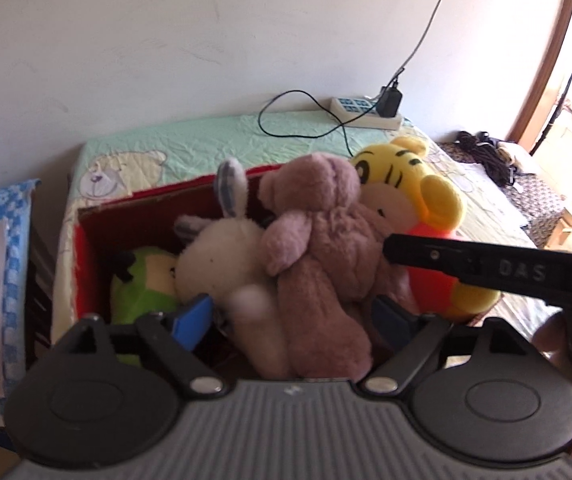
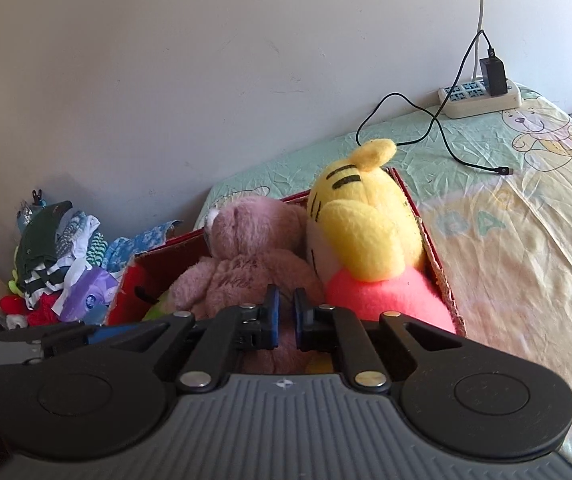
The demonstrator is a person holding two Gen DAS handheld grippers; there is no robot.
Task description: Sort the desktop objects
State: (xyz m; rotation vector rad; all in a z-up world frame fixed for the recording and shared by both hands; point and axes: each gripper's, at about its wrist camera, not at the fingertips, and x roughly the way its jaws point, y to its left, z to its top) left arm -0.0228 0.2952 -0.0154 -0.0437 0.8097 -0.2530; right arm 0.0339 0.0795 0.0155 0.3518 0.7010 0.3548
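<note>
Straddling the lower body of the pink-brown teddy bear [image 1: 318, 248], the left tongs [image 1: 292, 316] stand released, their blue pads [image 1: 191, 314] wide apart on either side of it; whether the pads touch the fur cannot be told, since the bear's blurred legs cover the gap. The right tongs [image 2: 284, 316] are nearly clenched, only a thin slit left between the blue pads [image 2: 271, 312], with the same bear's back showing through it; whether any fur is pinched there I cannot tell. One black finger of the right tongs crosses the right side of the left wrist view, cutting off part of the tiger.

All the toys sit in a red cardboard box [image 1: 85, 240] whose near wall is hidden behind the tongs. A white plush rabbit [image 1: 221, 256] leans against the bear's left side, one grey-lined ear upright. A green plush toy [image 1: 141, 280] lies low behind the rabbit, mostly covered. The yellow tiger plush [image 2: 366, 232] with its pink-orange body fills the right end of the box, pressed against the bear.

The box rests on a bench covered with a pale green cartoon cloth [image 2: 506, 220]. Farther back a white power strip [image 2: 482, 98] with a black charger [image 2: 493, 72] lies by the wall, its cable looping across the cloth. A heap of clothes [image 2: 61, 248] lies left of the box, its contents hard to sort out.
</note>
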